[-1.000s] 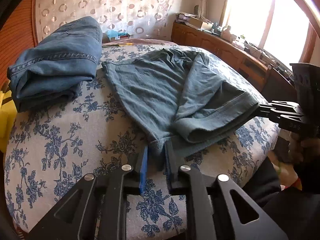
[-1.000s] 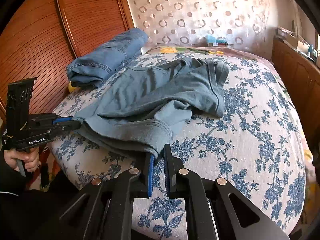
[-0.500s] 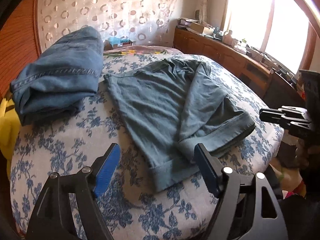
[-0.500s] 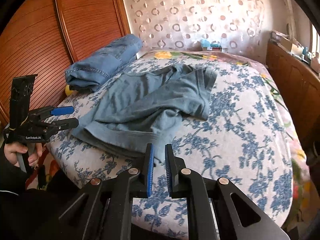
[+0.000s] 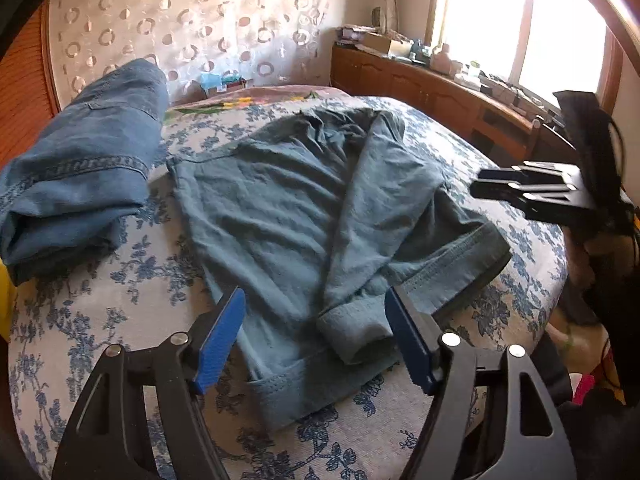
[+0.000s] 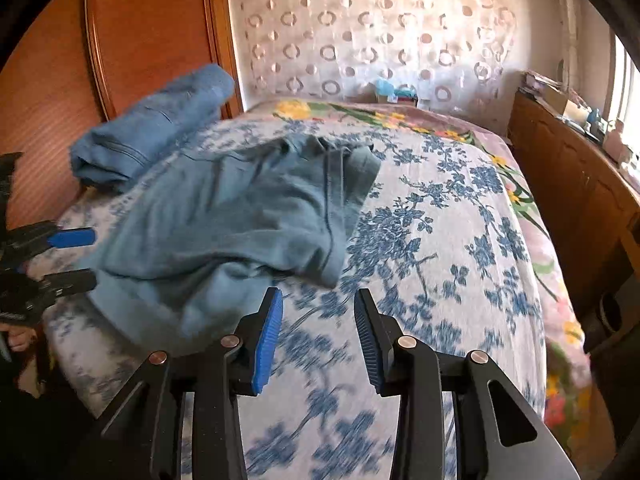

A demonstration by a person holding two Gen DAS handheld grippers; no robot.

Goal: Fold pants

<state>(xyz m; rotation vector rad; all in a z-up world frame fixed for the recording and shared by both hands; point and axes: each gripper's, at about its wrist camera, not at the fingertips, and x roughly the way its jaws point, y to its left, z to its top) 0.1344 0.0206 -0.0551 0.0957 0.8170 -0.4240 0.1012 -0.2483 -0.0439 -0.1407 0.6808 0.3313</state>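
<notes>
Folded jeans [image 5: 76,168]: a thick stack of blue denim at the far left of the bed, near the wooden wall panel; it lies just beside the pants, and I cannot tell if they touch.
Bed cover [image 5: 120,304]: white cloth with blue flowers, it carries both garments.
Left gripper [image 5: 316,336]: it is low in the left wrist view, above the near hem of the pants. The jaws are wide apart and have just been opening. The rolled hem lies between the blue pads [image 5: 222,336], but the pads do not press on it, so nothing is held.
Pants [image 5: 296,208]: grey-blue, spread in the middle of the bed, one leg is laid across the other and the hems are at the near edge. The cloth is wrinkled and lies free.
Right gripper [image 6: 318,340]: it hangs over the flowered cover, just to the right of the pants' near corner. The jaws are partly apart and have just been opening. Between the pads [image 6: 268,340] is only the bed cover, no cloth is gripped.
Wooden cabinet [image 5: 432,96]: it stands along the right side of the bed under the bright window, with small objects on top.
Right wrist view: it is blurred near the bottom.
</notes>
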